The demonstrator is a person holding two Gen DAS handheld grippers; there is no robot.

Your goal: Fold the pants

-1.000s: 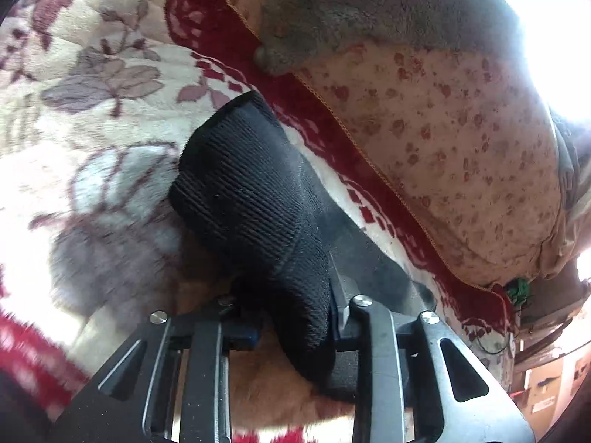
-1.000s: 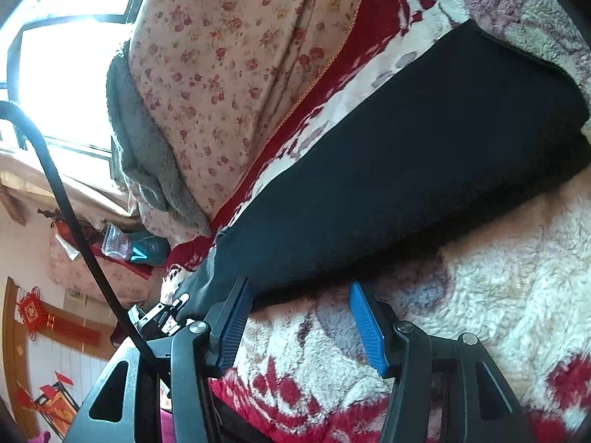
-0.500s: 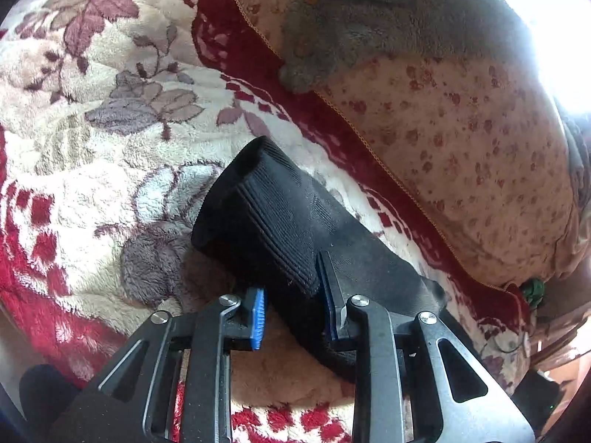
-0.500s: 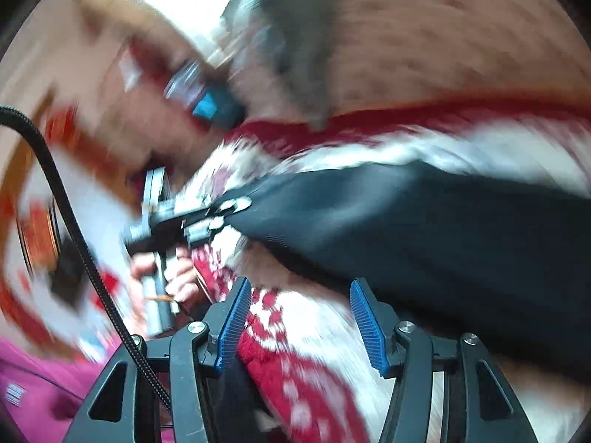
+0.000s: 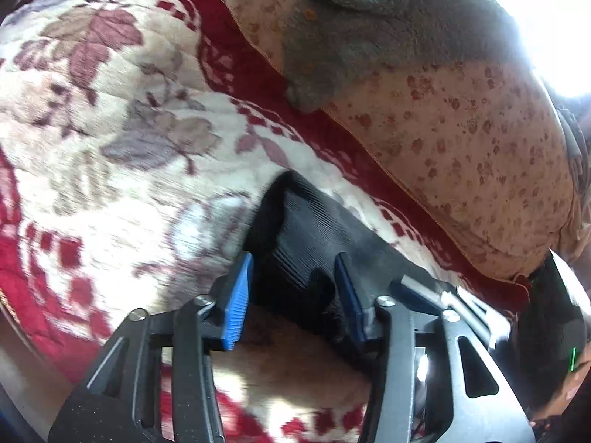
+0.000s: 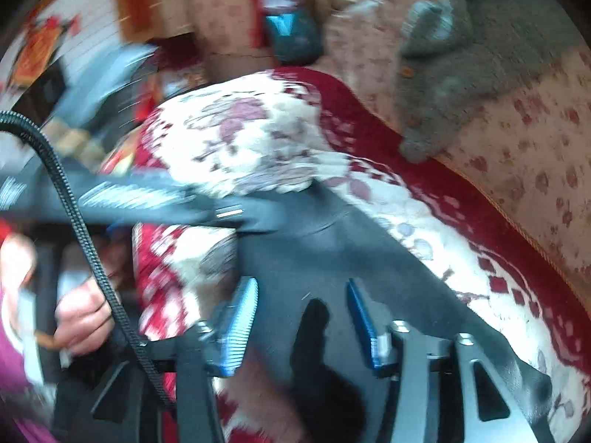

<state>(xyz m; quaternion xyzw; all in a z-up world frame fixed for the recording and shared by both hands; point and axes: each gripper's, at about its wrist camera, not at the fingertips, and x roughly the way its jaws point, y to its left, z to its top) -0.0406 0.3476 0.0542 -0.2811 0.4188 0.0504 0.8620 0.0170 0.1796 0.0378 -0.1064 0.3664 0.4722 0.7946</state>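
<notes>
The black pants [image 5: 306, 236] lie on a red and cream floral blanket [image 5: 110, 155]. In the left wrist view their ribbed end sits between the blue pads of my left gripper [image 5: 293, 288], which is open around it. In the right wrist view the pants [image 6: 332, 258] stretch from upper left to lower right, and my right gripper [image 6: 303, 317] is open just above the cloth. The other gripper [image 6: 155, 206] shows blurred at the left, at the pants' far end.
A floral pillow [image 5: 461, 155] with a grey fleece cloth [image 5: 369, 37] on it lies along the blanket's far side. A person's hand [image 6: 85, 313] and a black cable [image 6: 74, 221] are at the left of the right wrist view. Room clutter is behind.
My left gripper has opened and let go of the ribbed pants end, which dropped onto the blanket. My right gripper has swung round over the pants, still open.
</notes>
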